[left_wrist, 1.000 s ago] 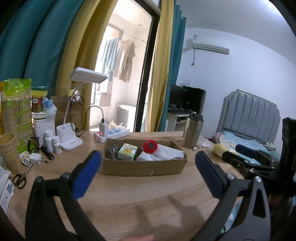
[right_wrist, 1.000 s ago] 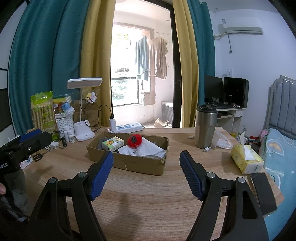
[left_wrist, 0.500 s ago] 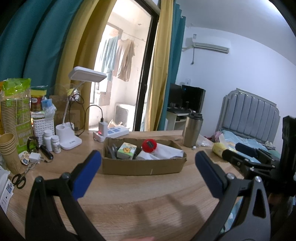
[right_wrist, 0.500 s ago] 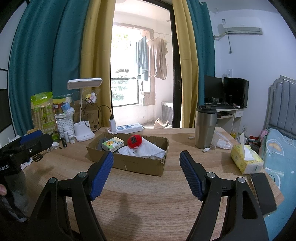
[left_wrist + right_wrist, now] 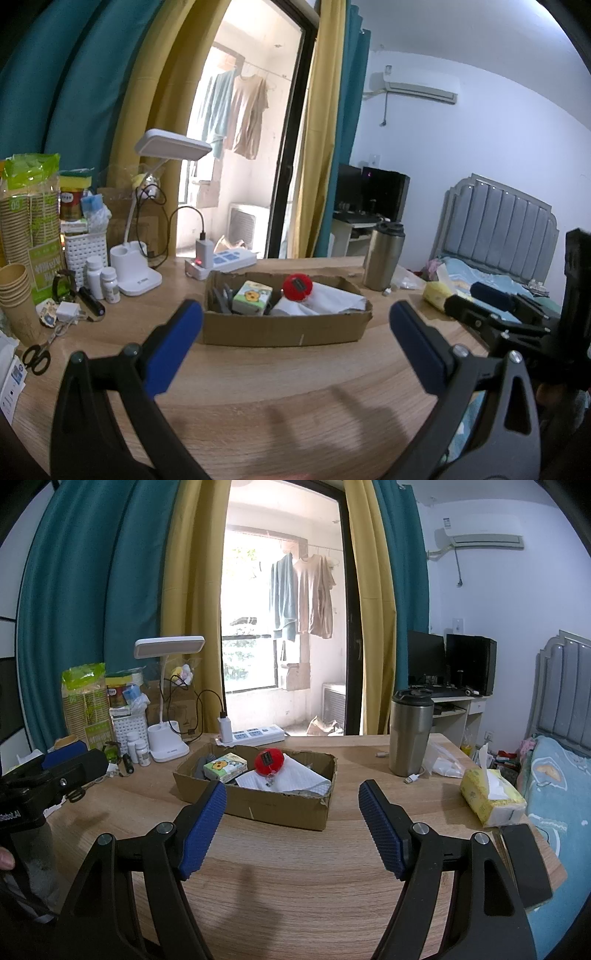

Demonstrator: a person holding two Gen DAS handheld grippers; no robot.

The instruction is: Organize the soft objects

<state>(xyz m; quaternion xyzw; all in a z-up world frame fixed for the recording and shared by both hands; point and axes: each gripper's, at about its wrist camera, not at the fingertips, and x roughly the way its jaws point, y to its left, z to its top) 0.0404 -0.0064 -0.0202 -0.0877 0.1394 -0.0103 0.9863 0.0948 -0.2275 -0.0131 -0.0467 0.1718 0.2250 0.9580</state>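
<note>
**Ana:** Looking over the cardboard box (image 5: pixel 255 805) at the middle of the wooden table (image 5: pixel 295 886), I see soft things already lying inside: a red plush ball (image 5: pixel 269 762), a white cloth (image 5: pixel 291 781) under it, and a small printed tissue pack (image 5: pixel 226 767) at the left end.

**Ben:** And the grippers?

**Ana:** Both hover on the near side of the box. The left gripper (image 5: pixel 295 332) has its jaws spread wide with nothing between them; the right gripper (image 5: pixel 291 827) is the same, spread and empty.

**Ben:** Anything soft outside the box?

**Ana:** A yellow tissue packet (image 5: pixel 491 801) sits well to the right, near the table edge. Whether it belongs in the box, I cannot tell.

**Ben:** How would these handle?

**Ana:** All light, I judge. The ball should squash, so pinch it across its middle. The cloth is limp and would drape; take a bunched fold, not a flat edge. The packet's wrapper looks slick and yielding, so grip it across the short sides, low on the body, not by the loose tissue on top.
</note>
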